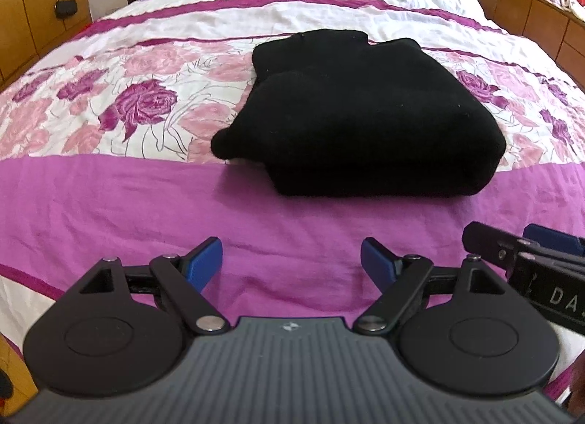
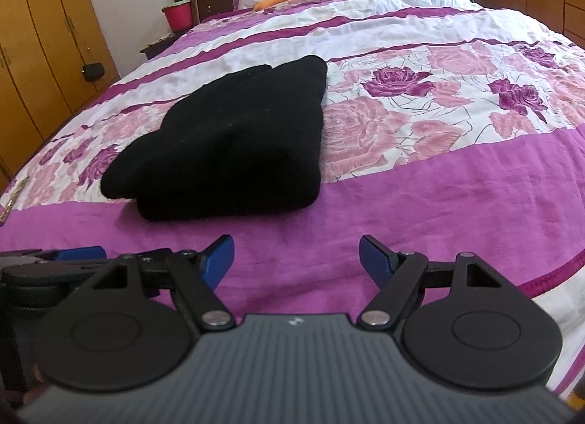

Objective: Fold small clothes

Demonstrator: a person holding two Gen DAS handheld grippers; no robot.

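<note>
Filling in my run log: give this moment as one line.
folded black knit garment lying on floral purple bedspread | left gripper open, empty | right gripper open, empty

A black garment (image 1: 362,124) lies folded into a thick, roughly rectangular bundle, flat on the bed. Its near folded edge is rounded, a lobe bulges at the near left corner, and the far end looks uneven, perhaps layered.

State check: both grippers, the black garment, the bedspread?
left gripper: open, nothing between its pads, short of the garment
right gripper: open, nothing between its pads, short of the garment
black garment: folded into a compact stack, lying on the bedspread, untouched
bedspread: spread flat, lightly wrinkled
</note>
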